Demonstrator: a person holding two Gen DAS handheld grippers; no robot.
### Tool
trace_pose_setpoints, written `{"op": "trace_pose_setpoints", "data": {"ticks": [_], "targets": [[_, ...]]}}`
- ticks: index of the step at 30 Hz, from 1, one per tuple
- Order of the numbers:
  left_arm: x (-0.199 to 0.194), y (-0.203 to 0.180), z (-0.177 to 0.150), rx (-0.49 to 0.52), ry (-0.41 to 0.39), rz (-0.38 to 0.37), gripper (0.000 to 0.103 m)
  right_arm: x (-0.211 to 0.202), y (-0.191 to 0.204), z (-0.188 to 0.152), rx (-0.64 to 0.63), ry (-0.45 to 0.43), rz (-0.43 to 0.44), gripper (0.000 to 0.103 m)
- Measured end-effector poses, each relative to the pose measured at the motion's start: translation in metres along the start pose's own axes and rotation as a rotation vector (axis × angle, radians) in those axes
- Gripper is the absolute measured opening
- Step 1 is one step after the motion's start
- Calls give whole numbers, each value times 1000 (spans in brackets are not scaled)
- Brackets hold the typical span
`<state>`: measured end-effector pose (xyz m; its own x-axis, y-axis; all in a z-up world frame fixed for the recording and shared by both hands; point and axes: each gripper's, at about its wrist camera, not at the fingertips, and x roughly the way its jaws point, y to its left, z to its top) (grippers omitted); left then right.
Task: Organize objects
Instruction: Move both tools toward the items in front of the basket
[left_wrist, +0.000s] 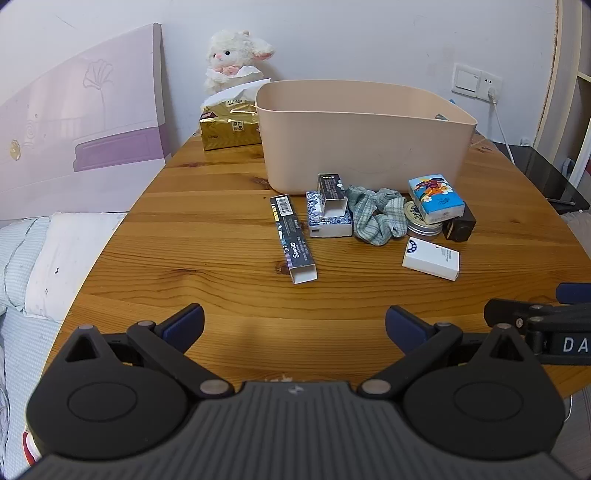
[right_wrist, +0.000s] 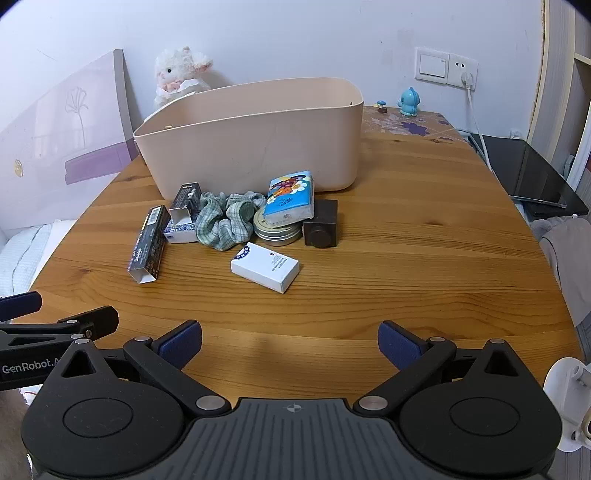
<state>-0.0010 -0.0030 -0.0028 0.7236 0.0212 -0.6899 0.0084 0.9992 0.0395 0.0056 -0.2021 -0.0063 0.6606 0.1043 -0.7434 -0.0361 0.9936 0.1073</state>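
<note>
Both grippers, left gripper (left_wrist: 294, 325) and right gripper (right_wrist: 290, 341), hold jaws wide, empty, above the table (left_wrist: 221, 302), clutter before the bin (left_wrist: 364, 136).

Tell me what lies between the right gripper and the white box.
Only bare wooden table separates the right gripper from the white box, as the right wrist view shows.

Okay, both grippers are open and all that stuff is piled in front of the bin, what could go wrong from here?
1. The tissue pack rests tilted on the round tin; lifting the tin first would likely tip it off.
2. The small dark box lies on the blue patterned box and may slide.
3. The scrunchie touches its neighbours, so the right gripper could drag them.
</note>
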Motion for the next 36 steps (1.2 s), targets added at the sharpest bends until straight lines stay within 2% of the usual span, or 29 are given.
{"op": "trace_pose_setpoints", "data": {"ticks": [19,36], "targets": [[2,-2,0,-3,4,3,103,3,1,0,-8,-2,-13,103],[27,9,6,-26,14,-8,103,19,5,13,-71,-23,-50,103]]}}
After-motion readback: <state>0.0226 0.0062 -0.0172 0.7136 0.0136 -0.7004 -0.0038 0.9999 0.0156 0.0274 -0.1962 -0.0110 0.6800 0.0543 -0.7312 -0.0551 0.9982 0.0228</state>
